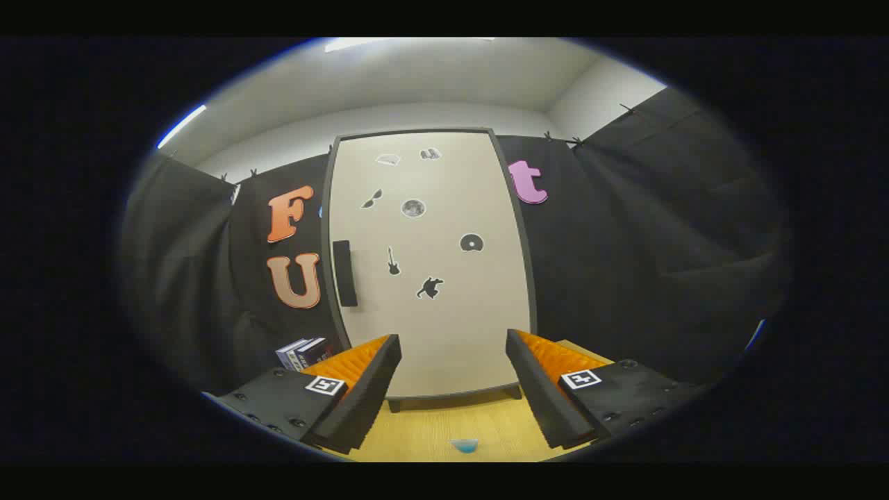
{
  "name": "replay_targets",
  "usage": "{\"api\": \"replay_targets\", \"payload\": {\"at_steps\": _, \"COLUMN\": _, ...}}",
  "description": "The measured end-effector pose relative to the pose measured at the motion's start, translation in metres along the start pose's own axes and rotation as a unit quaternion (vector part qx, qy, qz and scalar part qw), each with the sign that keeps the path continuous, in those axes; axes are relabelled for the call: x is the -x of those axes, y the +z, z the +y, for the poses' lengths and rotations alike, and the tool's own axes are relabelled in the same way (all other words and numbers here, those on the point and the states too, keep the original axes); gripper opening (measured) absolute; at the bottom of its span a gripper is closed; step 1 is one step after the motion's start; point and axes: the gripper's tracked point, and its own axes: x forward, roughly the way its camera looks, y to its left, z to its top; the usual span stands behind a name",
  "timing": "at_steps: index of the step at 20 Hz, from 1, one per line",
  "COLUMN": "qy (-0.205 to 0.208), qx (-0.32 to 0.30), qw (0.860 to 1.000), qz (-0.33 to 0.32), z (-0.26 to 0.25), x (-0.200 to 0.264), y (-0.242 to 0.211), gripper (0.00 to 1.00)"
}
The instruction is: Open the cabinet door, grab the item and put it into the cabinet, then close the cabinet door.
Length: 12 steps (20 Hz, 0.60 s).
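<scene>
Two fingers [453, 389] apart, cabinet [430, 278] upright

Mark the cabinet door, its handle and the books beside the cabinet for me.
cabinet door [444, 312]: gripper view, bare lower panel beyond the open fingers.
handle [345, 273]: gripper view, middle of the dark bar.
books [303, 351]: gripper view, upright spines left of the cabinet.

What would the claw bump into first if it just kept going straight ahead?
Probably the shut cabinet door. The open claw points at its lower part, with nothing between its fingers. How far off the door is, I cannot tell.
</scene>
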Motion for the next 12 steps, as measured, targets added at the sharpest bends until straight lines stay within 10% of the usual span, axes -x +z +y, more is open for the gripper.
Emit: {"api": "replay_targets", "payload": {"at_steps": 12, "qy": -0.001, "qx": -0.004, "qw": 1.0, "qz": 0.017, "z": 0.016, "x": -0.013, "y": -0.012, "gripper": 0.98}}
